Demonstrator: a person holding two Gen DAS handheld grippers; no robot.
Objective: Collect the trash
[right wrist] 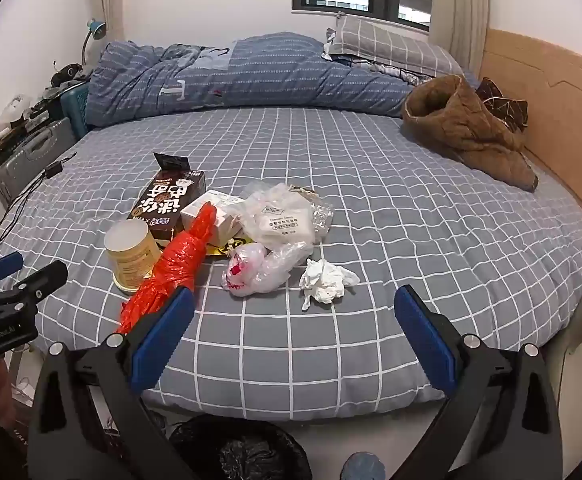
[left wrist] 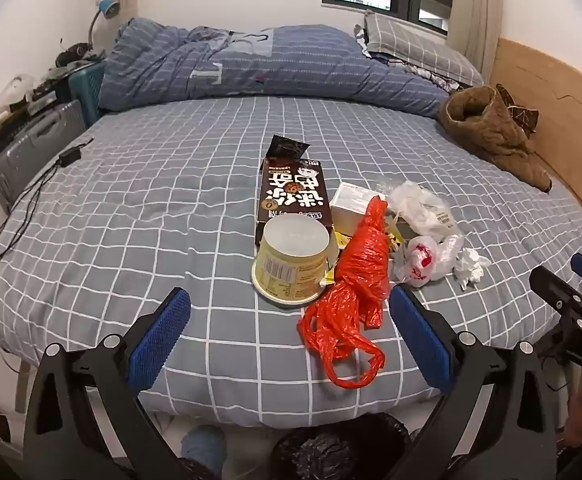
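Trash lies in a pile on the grey checked bed (left wrist: pixel 131 208): an upside-down yellow tub (left wrist: pixel 291 264), a red plastic bag (left wrist: pixel 355 292), a dark brown snack box (left wrist: pixel 293 196), a white box (left wrist: pixel 351 204), clear plastic bags (left wrist: pixel 427 256) and a crumpled tissue (left wrist: pixel 469 266). My left gripper (left wrist: pixel 289 334) is open and empty, just short of the tub and red bag. My right gripper (right wrist: pixel 293 328) is open and empty, near the tissue (right wrist: pixel 325 280) and clear bags (right wrist: pixel 263 268). A bin with a black liner (right wrist: pixel 243 452) stands on the floor below both grippers.
A rolled blue quilt (left wrist: pixel 251 68) and pillow (left wrist: pixel 411 48) lie at the far side. A brown jacket (left wrist: pixel 491 128) lies by the wooden headboard (left wrist: pixel 563 120). A black charger cable (left wrist: pixel 43 184) trails off the left edge. A suitcase (left wrist: pixel 31 144) stands on the left.
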